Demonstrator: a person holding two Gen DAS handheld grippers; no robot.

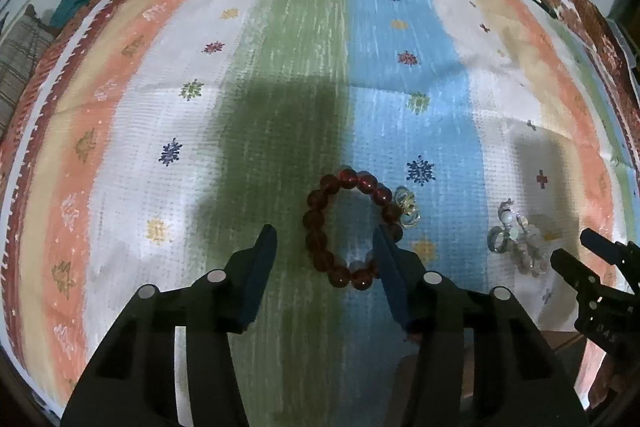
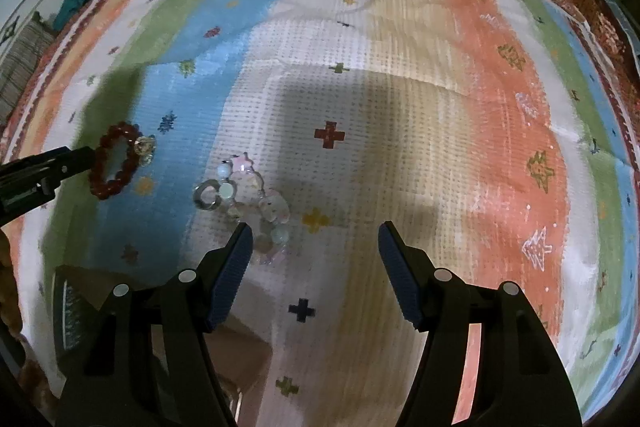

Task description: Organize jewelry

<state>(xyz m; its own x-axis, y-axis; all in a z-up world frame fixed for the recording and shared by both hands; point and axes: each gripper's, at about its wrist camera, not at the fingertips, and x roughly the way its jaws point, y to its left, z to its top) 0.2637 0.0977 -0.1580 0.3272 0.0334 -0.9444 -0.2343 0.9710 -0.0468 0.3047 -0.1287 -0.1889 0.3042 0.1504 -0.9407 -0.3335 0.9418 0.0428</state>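
Nearest our left wrist camera, the left claw [image 1: 325,239] stands with its jaws parted and clamped on nothing; one blue pad sits over the near right arc of the red bead bracelet [image 1: 352,227], the other lies off to its left over the green stripe, and we cannot tell whether either pad touches a bead. That bracelet lies flat on the striped mat [image 1: 280,67], with a small clear ring charm [image 1: 408,209] at its far right edge. Our right claw [image 2: 316,239] is likewise released and empty, poised above the mat with the pale bead bracelet [image 2: 256,207] and a silver ring [image 2: 206,195] just beside its left pad. We judge the step in hand to be the approach for pick-up. Next, each claw needs to settle lower and straddle a single strand of beads before closing, the right shifting leftward first
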